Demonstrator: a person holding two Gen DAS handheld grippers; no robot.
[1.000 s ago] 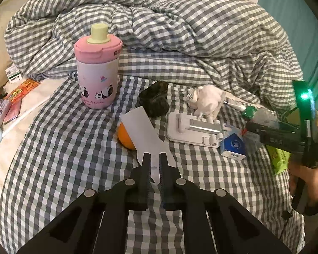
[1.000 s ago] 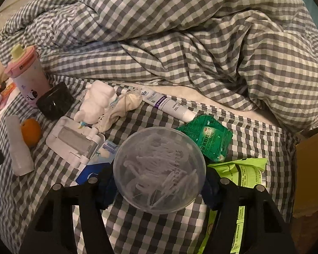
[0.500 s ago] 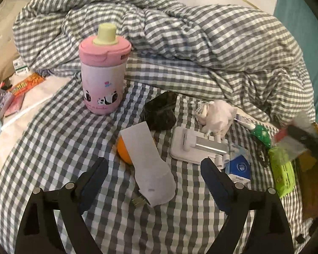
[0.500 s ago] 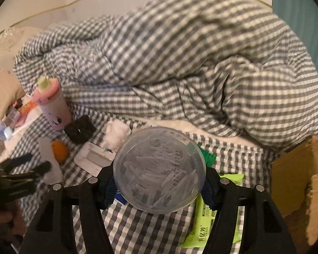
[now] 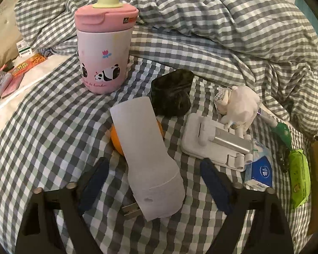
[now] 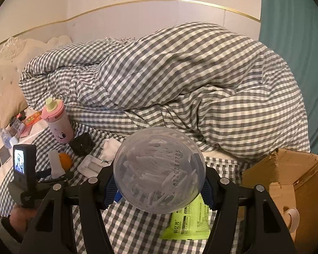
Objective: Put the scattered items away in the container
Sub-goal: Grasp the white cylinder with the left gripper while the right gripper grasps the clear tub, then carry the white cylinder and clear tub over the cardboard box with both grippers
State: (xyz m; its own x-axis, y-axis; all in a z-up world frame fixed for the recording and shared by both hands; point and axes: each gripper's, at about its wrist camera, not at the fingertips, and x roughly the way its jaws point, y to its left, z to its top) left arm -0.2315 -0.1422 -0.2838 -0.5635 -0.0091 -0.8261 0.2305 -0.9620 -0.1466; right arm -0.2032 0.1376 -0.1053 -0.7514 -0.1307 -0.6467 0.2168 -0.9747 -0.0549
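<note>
My left gripper (image 5: 153,182) is open, its fingers on either side of a white plug-in device (image 5: 147,154) that lies on the checked bedspread, partly over an orange (image 5: 116,138). My right gripper (image 6: 159,182) is shut on a clear round tub of cotton swabs (image 6: 159,170), held up above the bed, left of the cardboard box (image 6: 286,184). The left gripper also shows in the right wrist view (image 6: 53,174). A pink panda bottle (image 5: 105,48), black pouch (image 5: 171,95), white phone stand (image 5: 214,141) and white toy (image 5: 240,105) lie behind.
A blue tissue pack (image 5: 260,172), green wipes pack (image 5: 299,178) and green sachet (image 5: 283,130) lie at the right. A bunched checked duvet (image 6: 180,80) fills the back of the bed. Snack packets (image 5: 27,63) lie at far left. A teal curtain (image 6: 296,42) hangs at right.
My left gripper opened, let go of the white device and now straddles it. My right gripper lifted the tub higher and swung right, bringing the cardboard box into view.
</note>
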